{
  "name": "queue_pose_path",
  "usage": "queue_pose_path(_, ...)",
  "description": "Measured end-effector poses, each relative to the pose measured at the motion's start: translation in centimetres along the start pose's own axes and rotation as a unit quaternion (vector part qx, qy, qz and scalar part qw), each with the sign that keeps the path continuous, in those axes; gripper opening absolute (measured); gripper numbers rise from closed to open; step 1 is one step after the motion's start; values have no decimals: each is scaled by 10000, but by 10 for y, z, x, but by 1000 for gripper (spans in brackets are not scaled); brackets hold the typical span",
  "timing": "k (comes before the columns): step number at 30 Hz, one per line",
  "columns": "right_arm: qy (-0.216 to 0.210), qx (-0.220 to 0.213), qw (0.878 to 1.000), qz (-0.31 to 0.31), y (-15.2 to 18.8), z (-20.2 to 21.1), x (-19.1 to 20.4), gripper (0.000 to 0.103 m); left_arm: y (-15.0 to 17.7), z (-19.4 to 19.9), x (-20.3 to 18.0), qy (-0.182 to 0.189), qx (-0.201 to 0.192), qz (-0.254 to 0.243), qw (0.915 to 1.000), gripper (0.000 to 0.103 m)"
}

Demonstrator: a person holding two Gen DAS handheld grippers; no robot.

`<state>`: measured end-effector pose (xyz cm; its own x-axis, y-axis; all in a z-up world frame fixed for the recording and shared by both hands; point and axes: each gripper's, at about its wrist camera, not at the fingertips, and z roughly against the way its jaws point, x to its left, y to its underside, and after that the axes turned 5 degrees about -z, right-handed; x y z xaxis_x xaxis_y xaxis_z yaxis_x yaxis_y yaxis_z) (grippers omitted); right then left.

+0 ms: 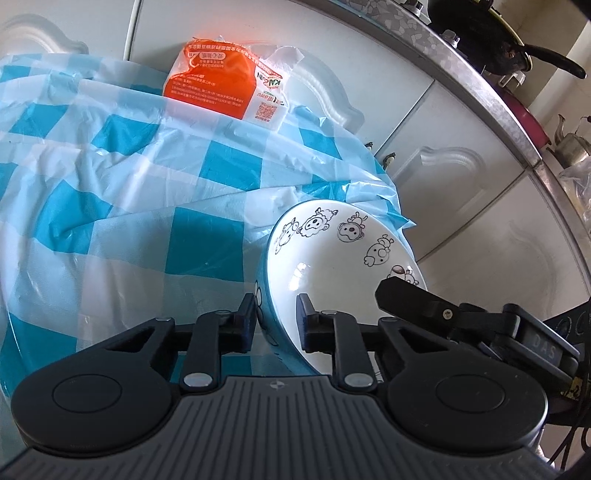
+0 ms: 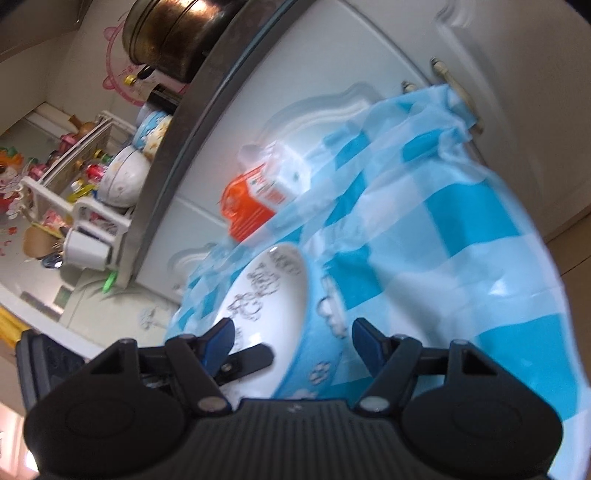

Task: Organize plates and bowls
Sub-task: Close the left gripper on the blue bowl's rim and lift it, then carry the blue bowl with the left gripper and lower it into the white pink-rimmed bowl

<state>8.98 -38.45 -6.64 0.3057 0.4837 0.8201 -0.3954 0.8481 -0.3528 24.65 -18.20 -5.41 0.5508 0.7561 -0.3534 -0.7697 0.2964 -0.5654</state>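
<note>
A bowl [image 1: 332, 258], white inside with cartoon sheep and blue outside, rests tilted on the checked cloth. My left gripper [image 1: 277, 317] is shut on its near rim, one pad on the blue outer wall and the other inside. In the right wrist view the same bowl [image 2: 273, 295] has its rim between the jaws of my right gripper [image 2: 291, 339]. The jaws stand open: the right pad is close to the blue wall and the left pad is well clear, over the white inside. A black finger of the right gripper [image 1: 406, 299] shows at the bowl's far rim.
A blue-and-white checked plastic cloth [image 1: 147, 221] covers the table. An orange packet [image 1: 218, 81] lies at its far edge against white cabinet doors [image 1: 443, 166]. Above is a counter with a black pan [image 1: 498, 44], a dish rack with bowls [image 2: 122, 177] and a big pot [image 2: 173, 33].
</note>
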Motion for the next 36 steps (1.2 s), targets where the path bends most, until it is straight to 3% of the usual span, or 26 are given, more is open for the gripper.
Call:
queue_pose_path(10, 264, -70, 9995, 186, 3, -2, 13, 75, 0, 10, 4, 144, -193, 107, 9997, 20)
queue_pose_path(24, 143, -102, 9991, 374, 17, -3, 45, 80, 2, 55, 15, 119, -572, 239, 9980, 19)
queue_pose_path(36, -174, -68, 9970, 753, 45, -3, 96, 83, 23, 122, 39, 88, -925, 580, 9940, 20)
